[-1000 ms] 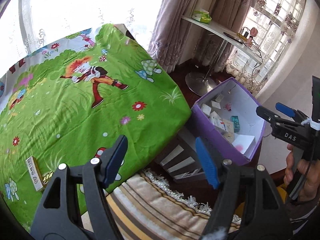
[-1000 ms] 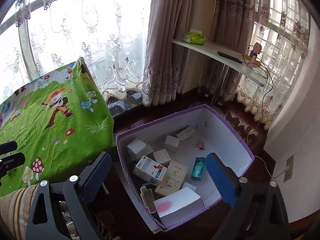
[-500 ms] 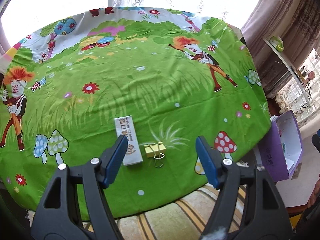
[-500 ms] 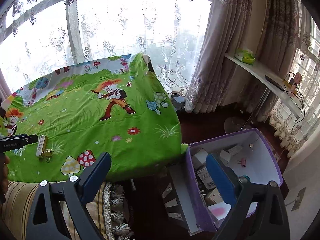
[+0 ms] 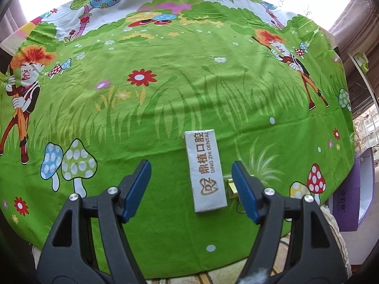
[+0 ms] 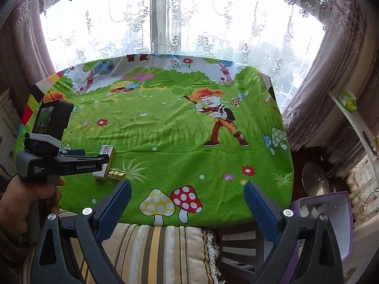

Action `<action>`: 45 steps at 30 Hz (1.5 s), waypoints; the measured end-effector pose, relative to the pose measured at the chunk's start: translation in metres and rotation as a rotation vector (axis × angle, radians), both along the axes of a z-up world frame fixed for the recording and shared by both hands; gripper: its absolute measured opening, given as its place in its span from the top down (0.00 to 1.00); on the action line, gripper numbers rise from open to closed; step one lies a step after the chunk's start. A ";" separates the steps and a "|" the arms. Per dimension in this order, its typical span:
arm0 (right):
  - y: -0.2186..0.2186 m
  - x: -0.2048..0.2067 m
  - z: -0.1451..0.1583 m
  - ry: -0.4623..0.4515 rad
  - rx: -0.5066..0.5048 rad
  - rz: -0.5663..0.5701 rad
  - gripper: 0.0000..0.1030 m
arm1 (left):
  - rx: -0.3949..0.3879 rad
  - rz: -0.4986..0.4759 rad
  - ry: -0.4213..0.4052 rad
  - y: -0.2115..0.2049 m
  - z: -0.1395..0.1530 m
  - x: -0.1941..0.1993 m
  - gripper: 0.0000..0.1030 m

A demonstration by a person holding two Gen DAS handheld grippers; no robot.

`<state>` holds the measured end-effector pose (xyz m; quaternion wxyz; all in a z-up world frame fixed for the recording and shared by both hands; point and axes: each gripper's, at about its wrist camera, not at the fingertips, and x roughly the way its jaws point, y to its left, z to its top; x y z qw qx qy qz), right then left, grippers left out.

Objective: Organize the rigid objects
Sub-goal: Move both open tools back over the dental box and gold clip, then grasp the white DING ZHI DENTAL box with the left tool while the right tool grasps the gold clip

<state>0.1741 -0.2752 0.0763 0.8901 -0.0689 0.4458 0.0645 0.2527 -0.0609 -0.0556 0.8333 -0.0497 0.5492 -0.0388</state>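
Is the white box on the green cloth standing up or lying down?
Lying down. The white box rests flat on the green cloth, printed face up.

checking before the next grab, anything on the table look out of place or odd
Nothing damaged or spilled. Two items remain on the green cloth: a white dental box lying flat and a gold binder clip right beside it. The left claw hangs open over them.
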 end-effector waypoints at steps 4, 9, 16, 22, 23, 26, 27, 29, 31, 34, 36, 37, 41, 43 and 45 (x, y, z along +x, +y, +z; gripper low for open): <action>0.026 0.008 -0.011 0.032 -0.010 0.046 0.06 | 0.020 0.003 0.009 -0.001 -0.006 0.003 0.29; 0.045 0.015 -0.024 0.067 -0.019 0.077 0.06 | 0.033 -0.024 0.030 -0.006 -0.015 0.005 0.40; 0.057 0.022 -0.043 0.106 -0.019 0.087 0.06 | 0.087 -0.033 0.001 -0.007 -0.015 0.004 0.67; 0.073 0.025 -0.063 0.135 0.001 0.107 0.06 | 0.002 0.009 -0.015 0.011 -0.010 -0.001 0.67; 0.077 0.025 -0.066 0.140 -0.002 0.114 0.06 | -0.006 0.015 -0.023 0.014 -0.008 -0.002 0.67; 0.088 0.028 -0.074 0.162 -0.008 0.133 0.06 | -0.022 0.035 -0.044 0.023 -0.002 -0.007 0.67; 0.091 0.029 -0.075 0.166 -0.004 0.136 0.06 | -0.031 0.043 -0.048 0.026 -0.001 -0.009 0.67; 0.097 0.032 -0.079 0.173 0.004 0.142 0.06 | -0.053 0.062 -0.052 0.033 0.001 -0.012 0.67; 0.103 0.036 -0.084 0.182 -0.001 0.144 0.07 | -0.069 0.077 -0.061 0.039 0.003 -0.014 0.67; 0.110 0.043 -0.094 0.204 -0.011 0.141 0.10 | -0.084 0.089 -0.076 0.045 0.007 -0.019 0.67; 0.114 0.047 -0.099 0.213 -0.012 0.141 0.14 | -0.096 0.098 -0.082 0.048 0.009 -0.021 0.67; 0.116 0.049 -0.101 0.213 -0.014 0.141 0.15 | -0.099 0.103 -0.086 0.050 0.009 -0.022 0.67; 0.123 0.059 -0.112 0.223 -0.032 0.139 0.22 | -0.104 0.108 -0.096 0.052 0.011 -0.022 0.67; 0.126 0.063 -0.118 0.234 -0.045 0.140 0.26 | -0.106 0.107 -0.097 0.052 0.010 -0.022 0.67; 0.129 0.068 -0.124 0.247 -0.057 0.133 0.35 | -0.109 0.107 -0.098 0.053 0.010 -0.022 0.67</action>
